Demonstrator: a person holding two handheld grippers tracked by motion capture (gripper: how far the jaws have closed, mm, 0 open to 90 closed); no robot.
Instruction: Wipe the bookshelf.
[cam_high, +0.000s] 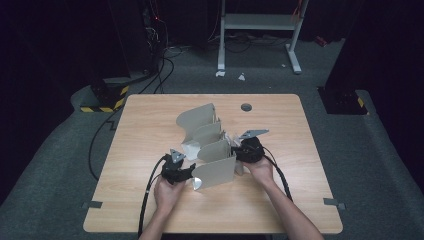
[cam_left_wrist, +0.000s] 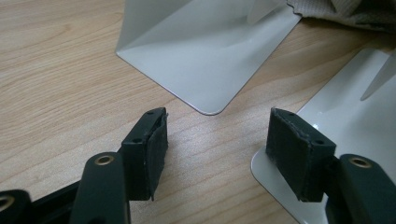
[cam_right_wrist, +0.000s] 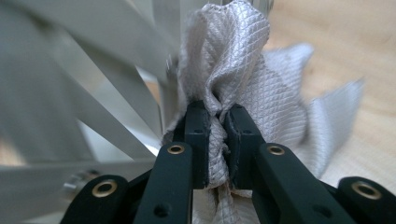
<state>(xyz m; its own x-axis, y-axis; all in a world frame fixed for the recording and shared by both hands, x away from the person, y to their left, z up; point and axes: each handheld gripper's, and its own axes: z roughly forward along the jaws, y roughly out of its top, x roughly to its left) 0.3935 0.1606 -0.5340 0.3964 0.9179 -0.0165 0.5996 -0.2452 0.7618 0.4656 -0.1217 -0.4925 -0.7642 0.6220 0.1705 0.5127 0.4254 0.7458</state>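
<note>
A set of grey metal bookend-like dividers stands in a row at the middle of the wooden table. A pale quilted cloth is bunched up between my right gripper's pads, which are shut on it just beside the dividers. In the high view that right gripper sits at the right end of the row. My left gripper stands open low over the table, its jaws pointing at the flat feet of two dividers, with nothing between them. The left gripper is by the nearest divider.
A round cable hole lies near the table's far edge. Cables trail off the front edge from both grippers. Beyond the table are a white frame and a dark stand with hazard stripes on the floor.
</note>
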